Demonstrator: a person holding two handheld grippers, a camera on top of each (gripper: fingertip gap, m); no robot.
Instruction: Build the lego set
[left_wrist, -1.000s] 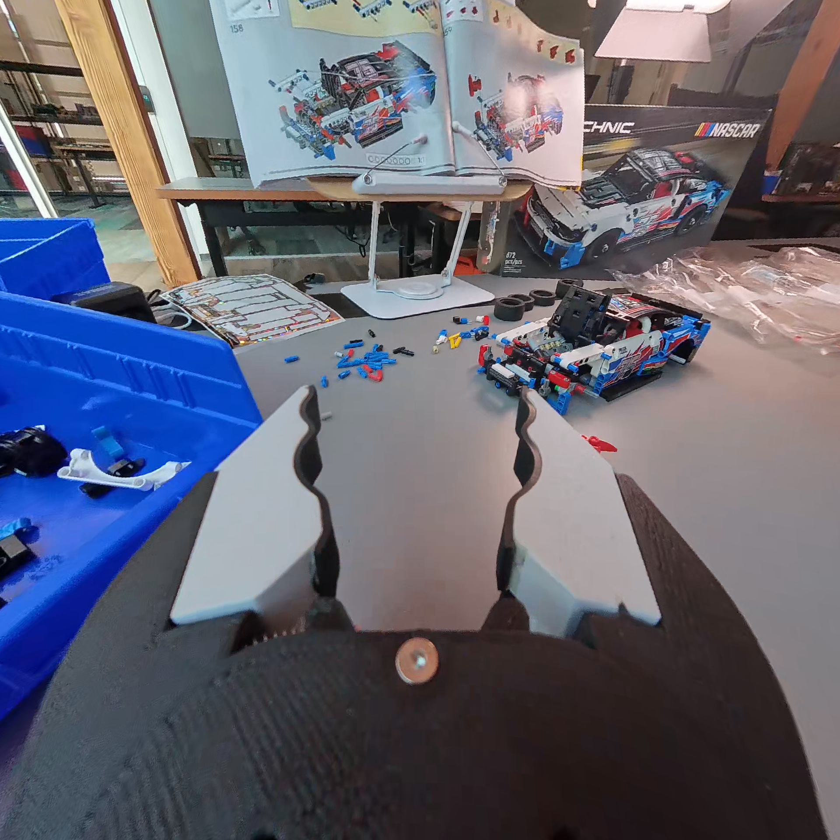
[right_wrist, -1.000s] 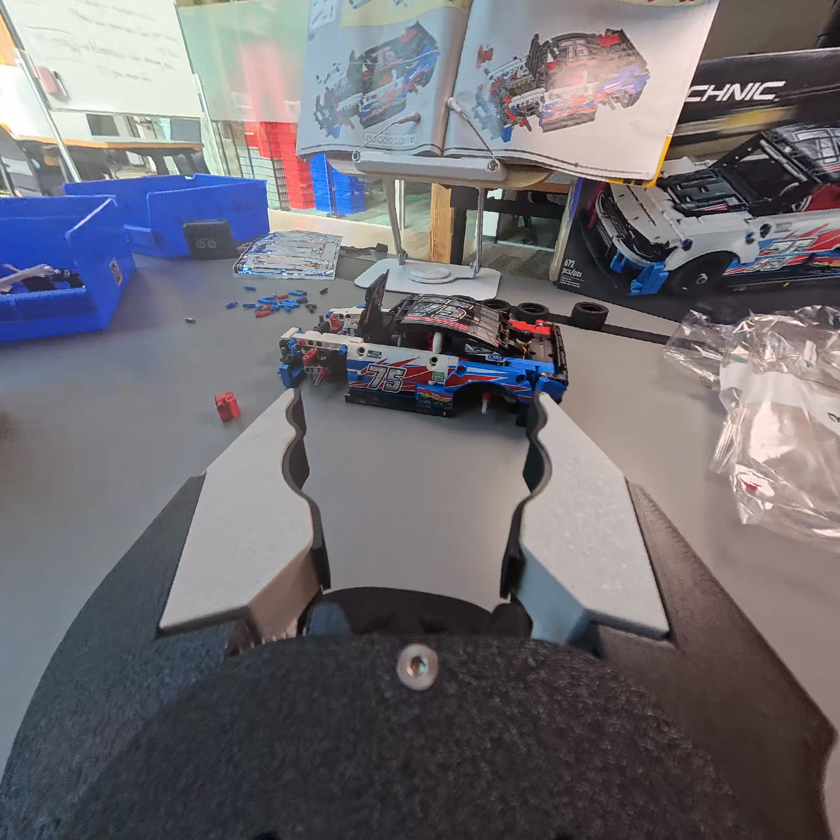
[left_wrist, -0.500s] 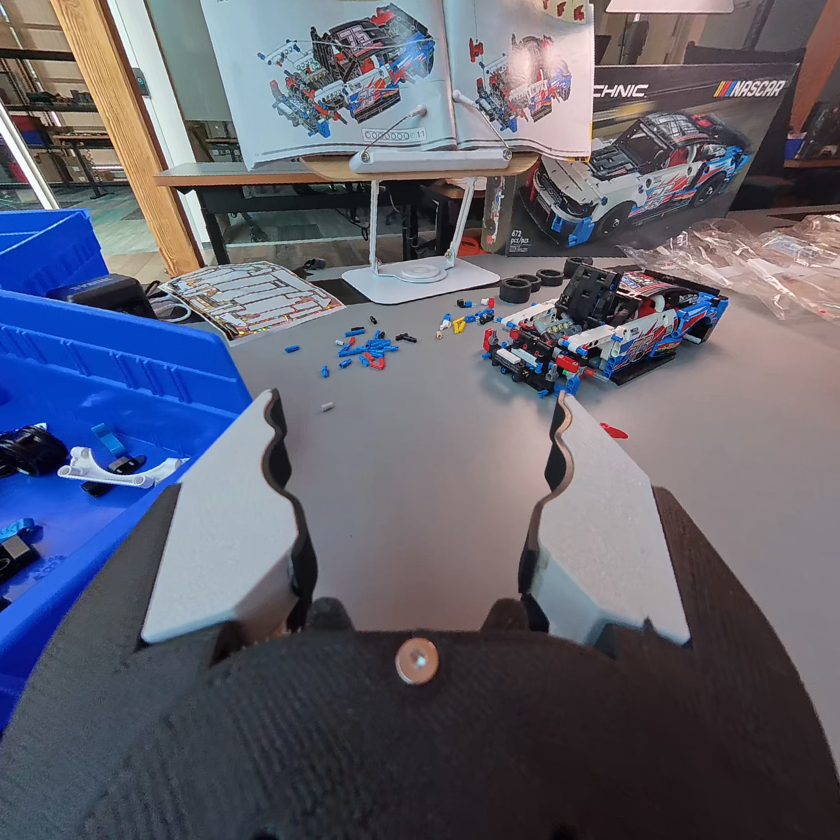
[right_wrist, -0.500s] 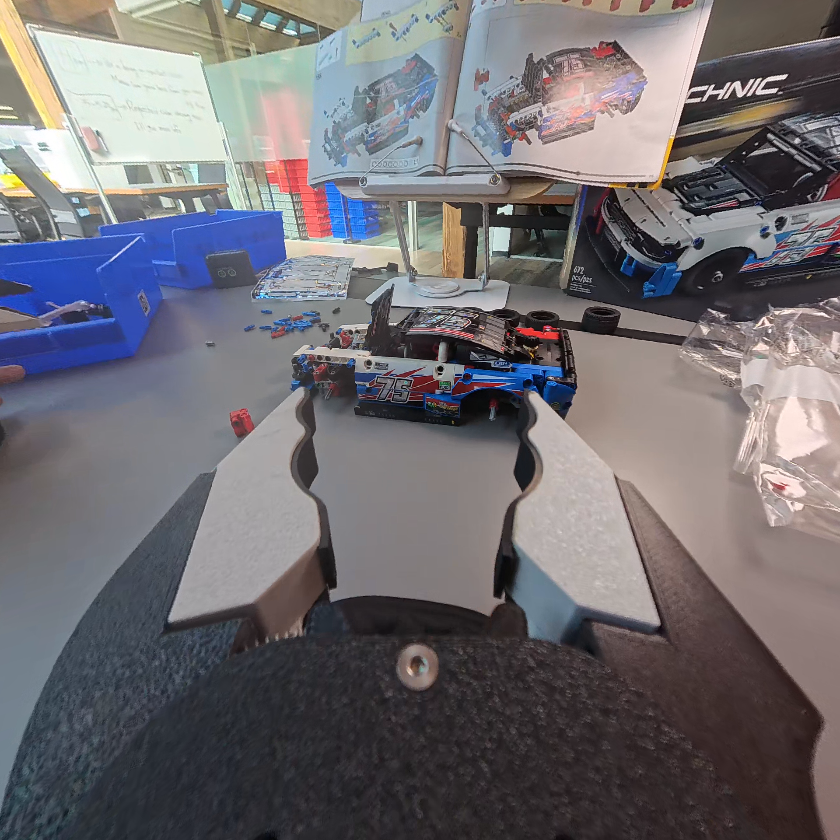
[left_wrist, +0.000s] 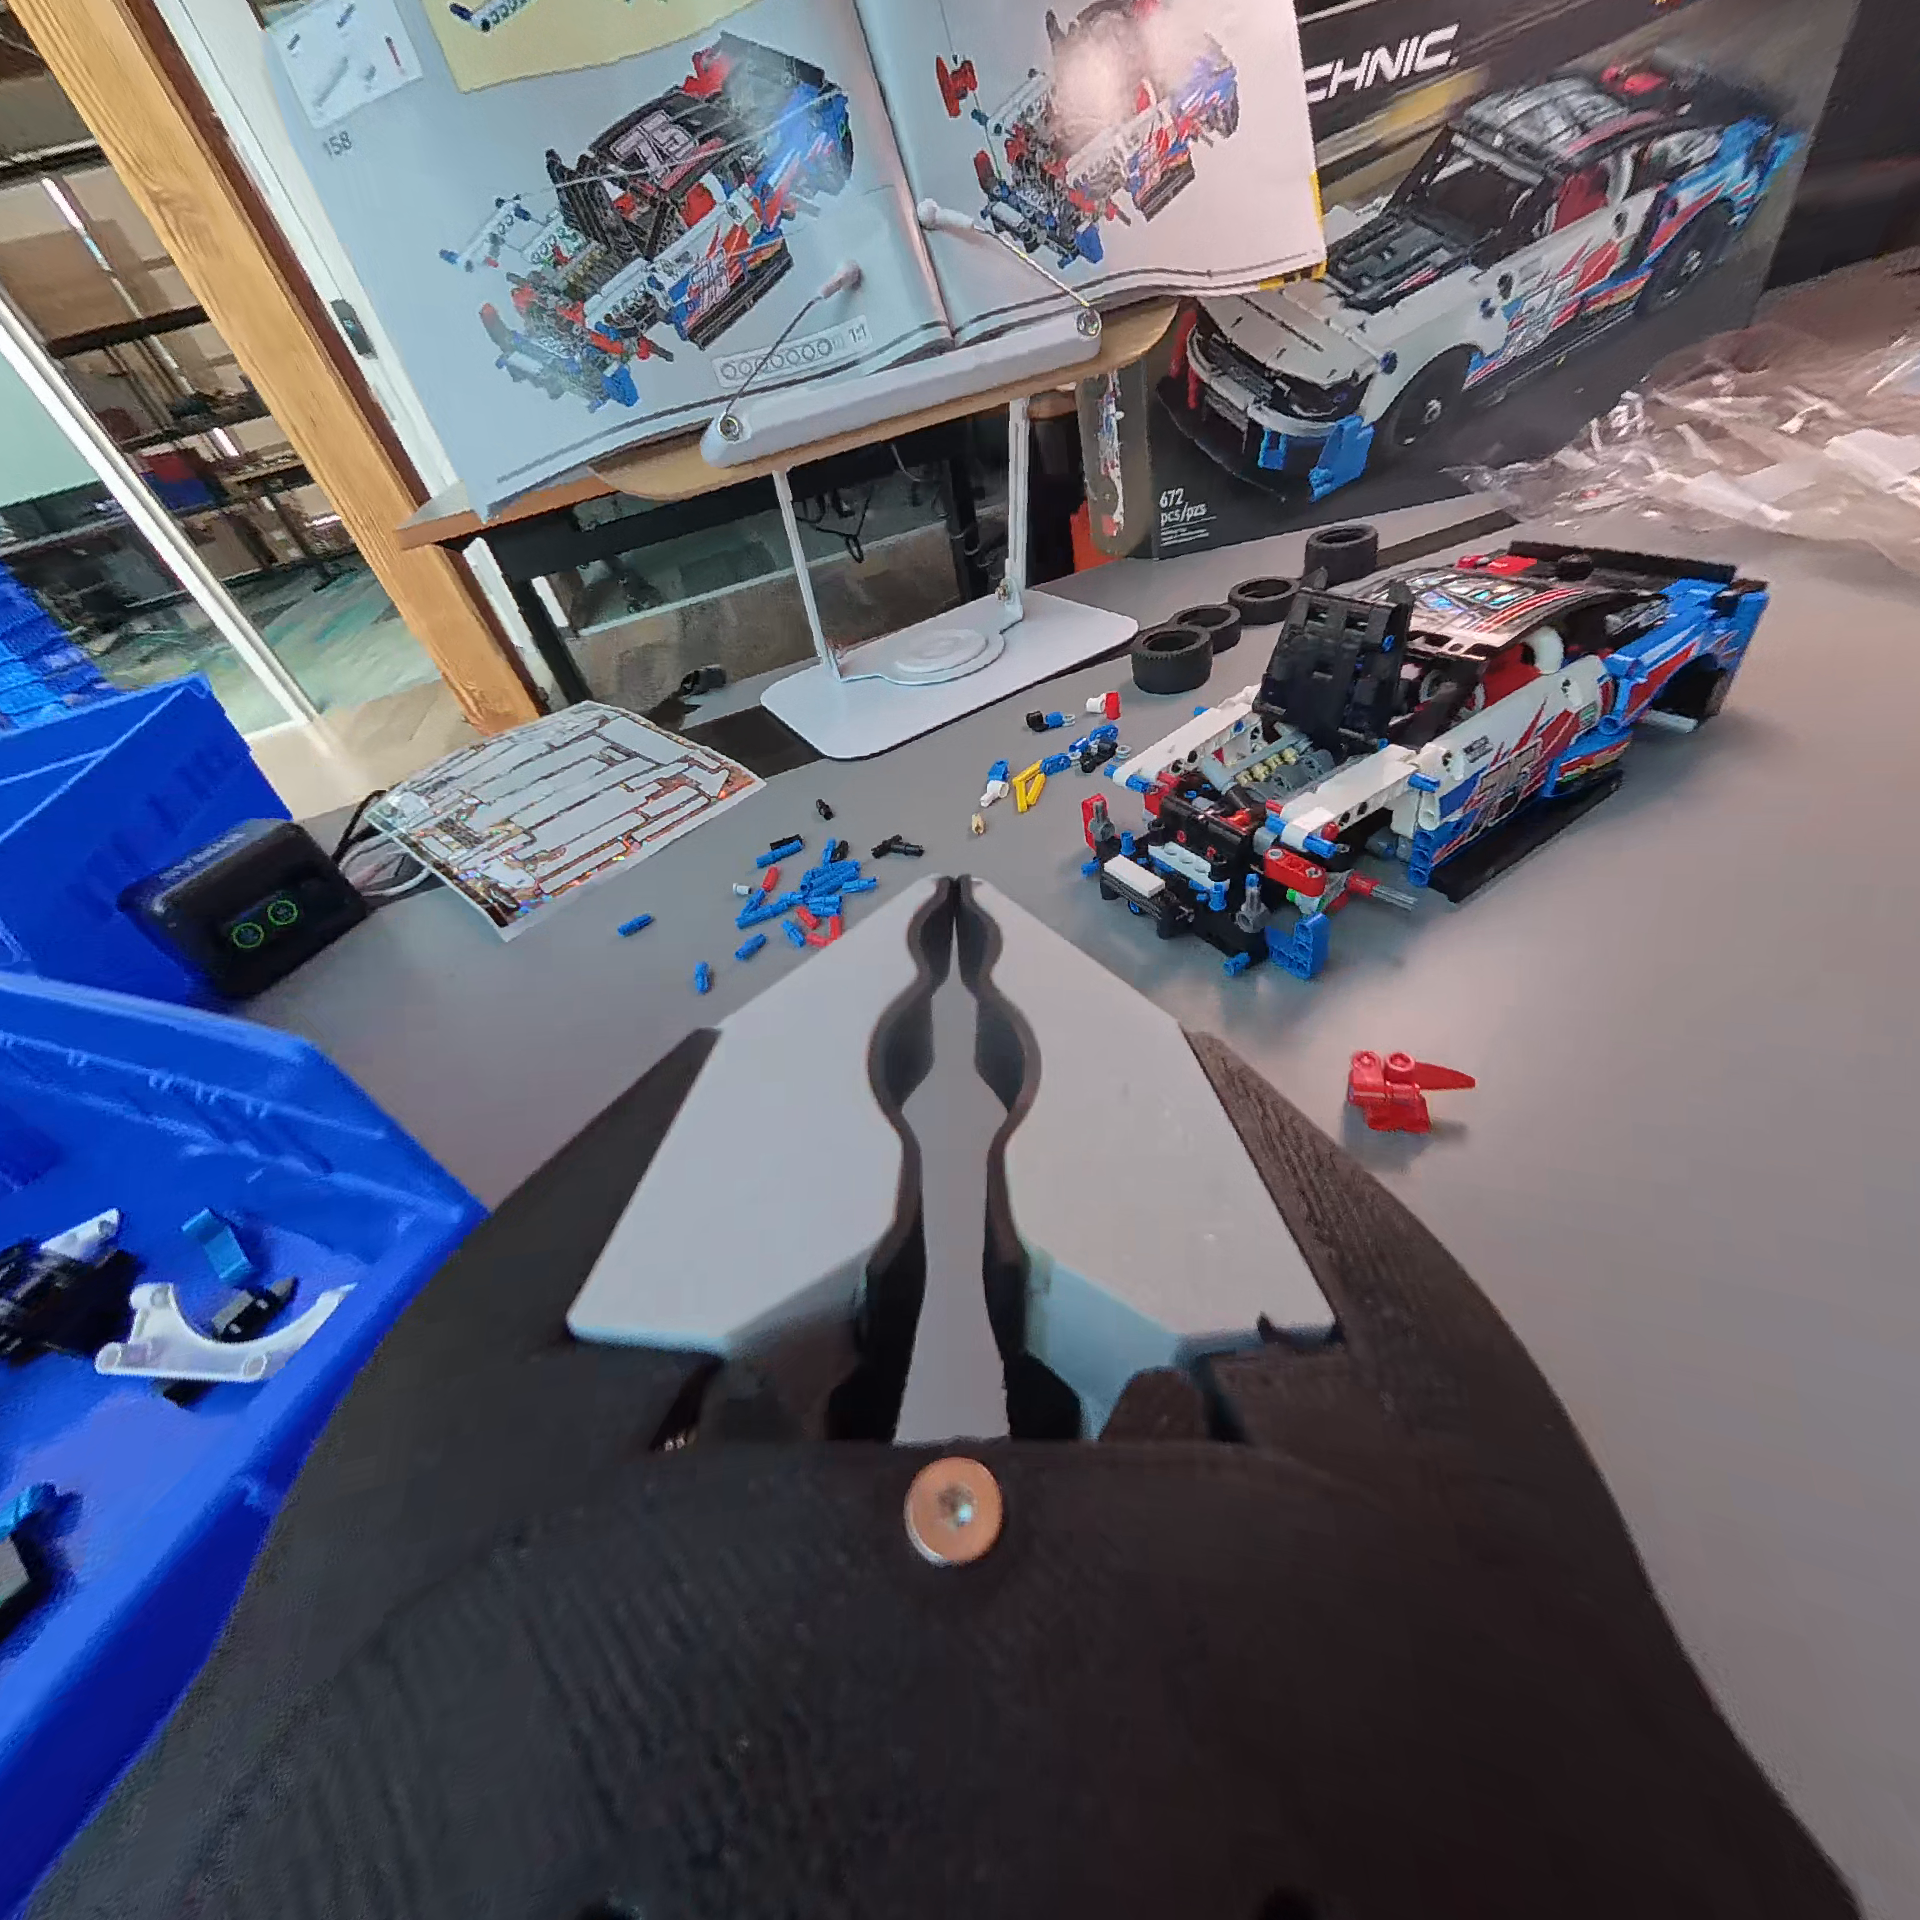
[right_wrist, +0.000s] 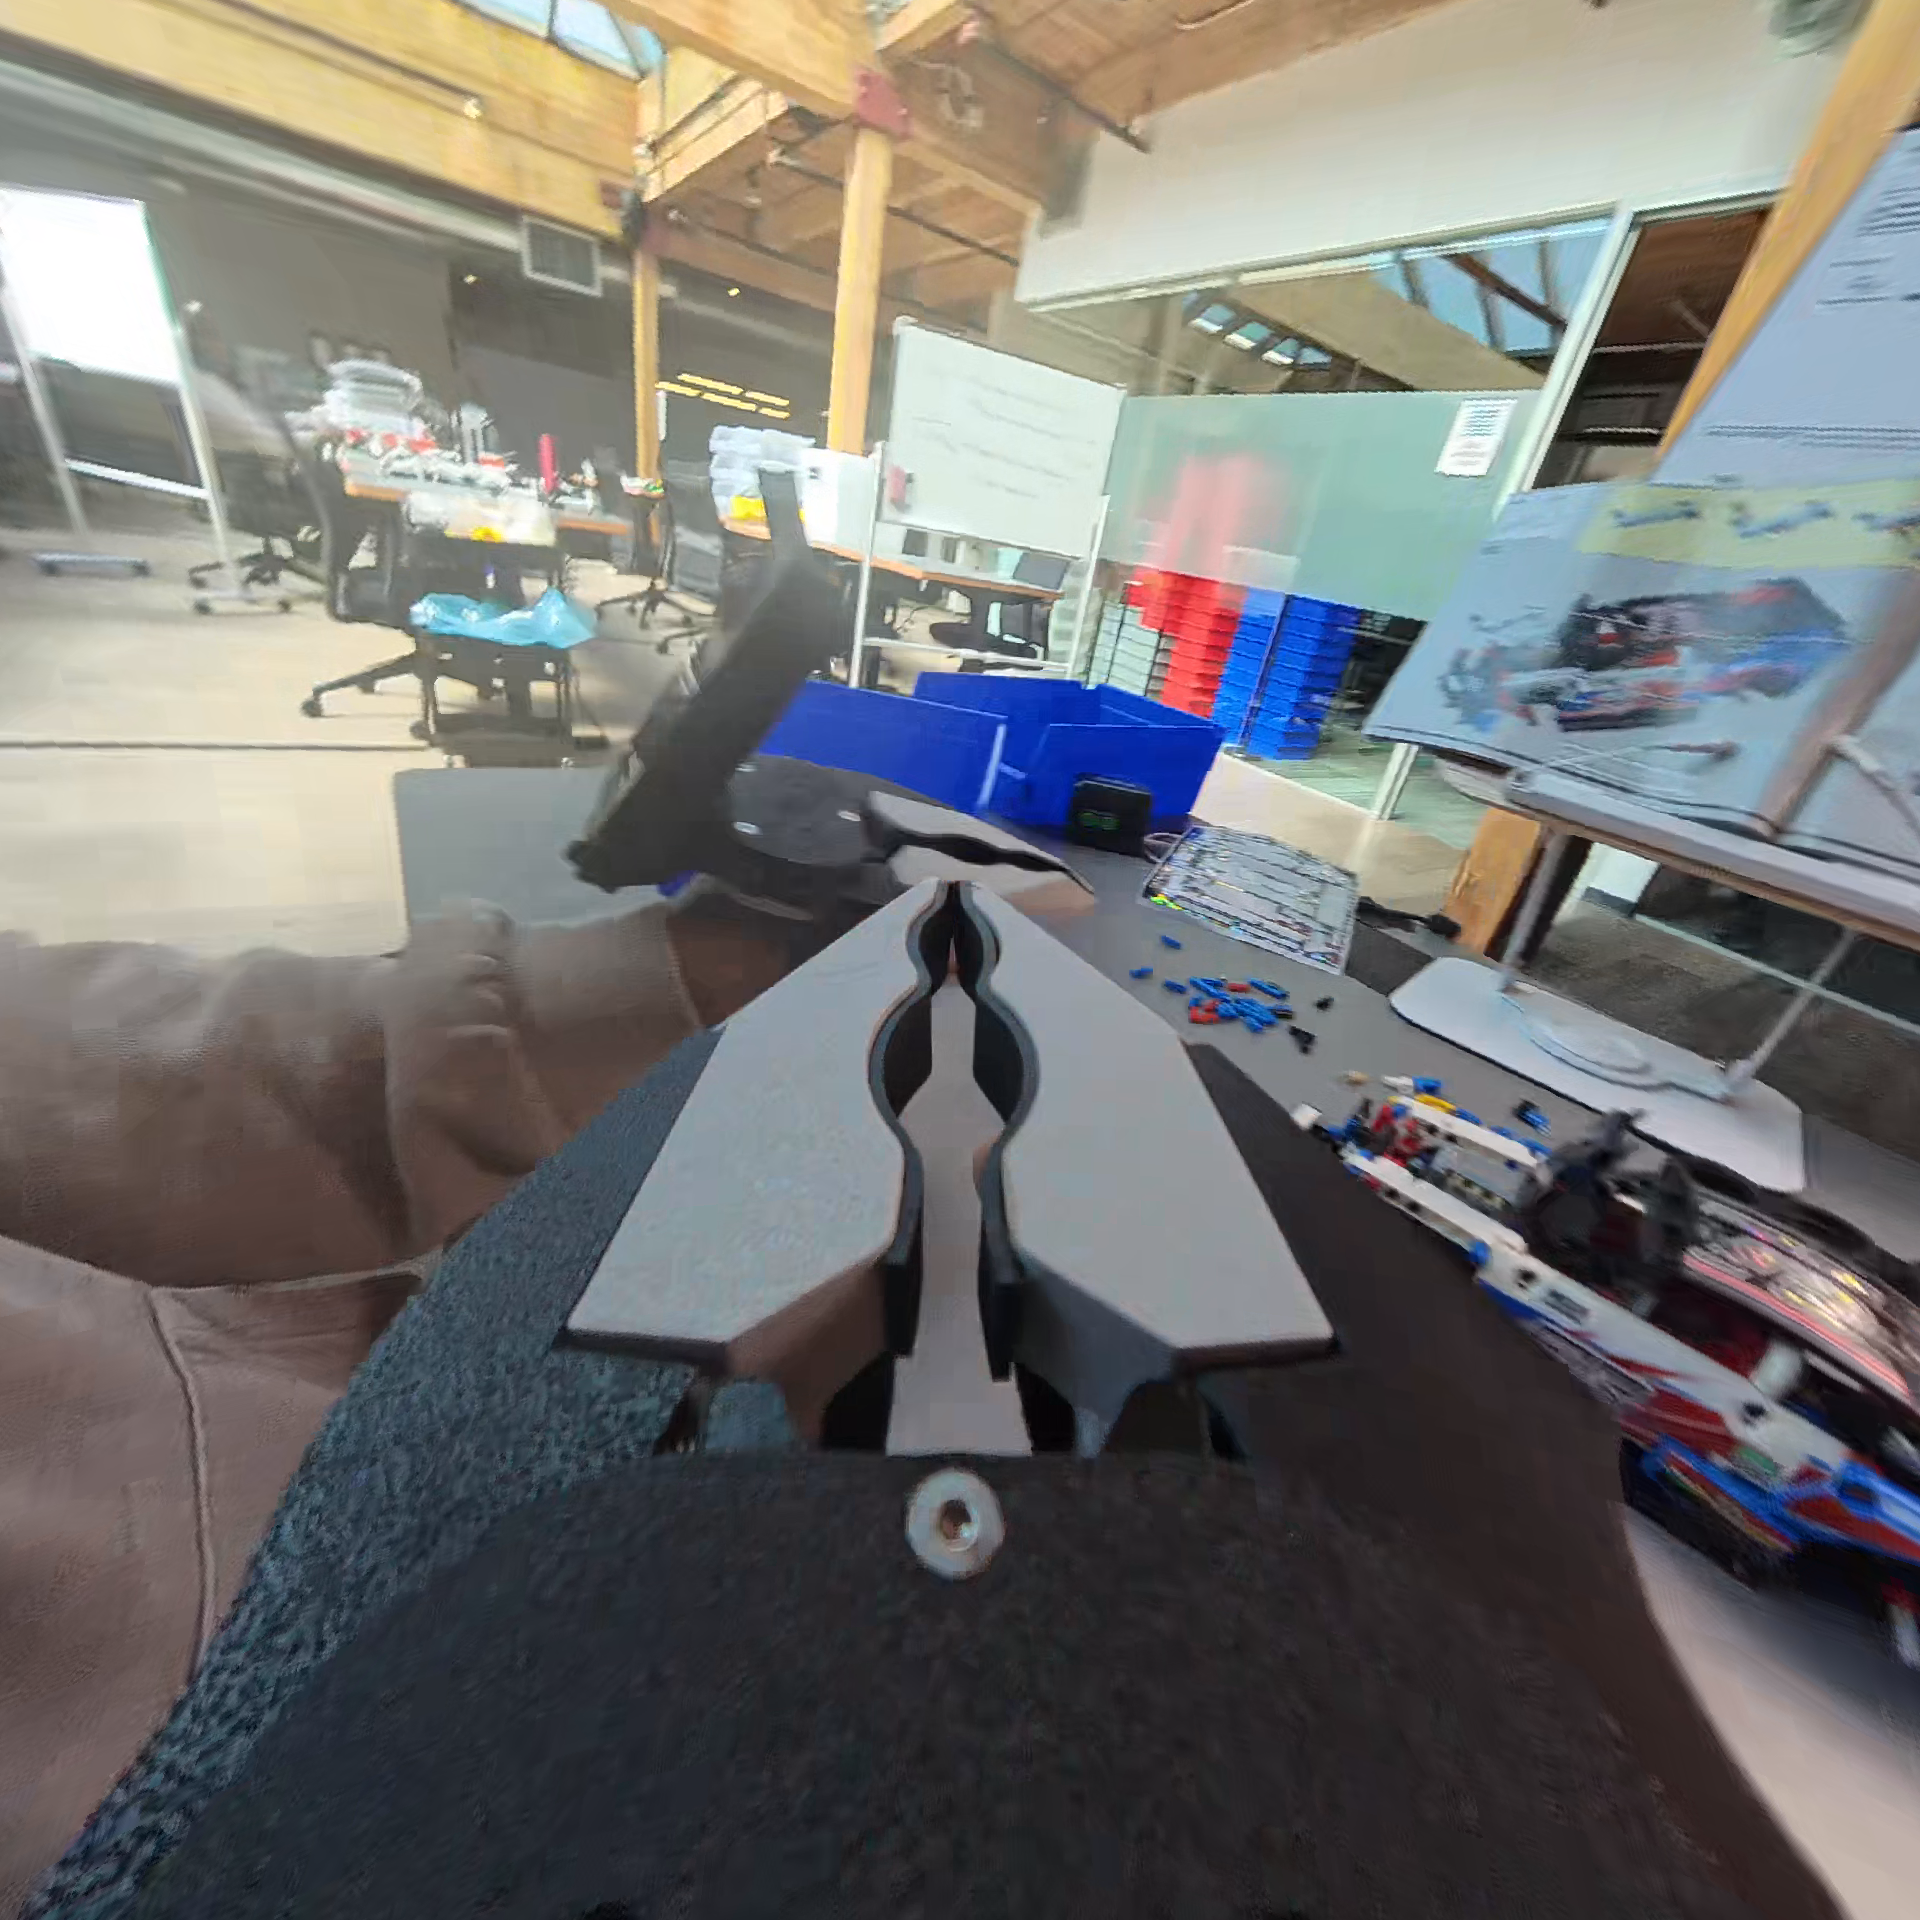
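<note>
The left gripper (left_wrist: 954, 885) has its fingers (left_wrist: 810, 1122) pressed together at the tips, with nothing between them. Beyond the tips and off to their right, the lego car (left_wrist: 1423, 758) sits on the grey worktop (left_wrist: 1558, 1299). It is part-built: white, blue and red bodywork with a dark roof, a black panel standing up near the front, and an open nose where bare beams, pins and grey engine parts show. No wheels show on it; four black tyres (left_wrist: 1174, 657) lie in a row just behind it. A red piece (left_wrist: 1397, 1089) lies apart on the worktop, right of the fingers and nearer than the car. Just past the tips a scatter of small blue pins (left_wrist: 810, 904) spreads out. To the left stands a blue bin (left_wrist: 156, 1122) holding a white arch part (left_wrist: 177, 1351).

The right gripper (right_wrist: 953, 891) is likewise closed tip to tip and empty. The car (right_wrist: 1662, 1299) lies blurred to its right, the left gripper (right_wrist: 935, 831) just beyond its tips.
</note>
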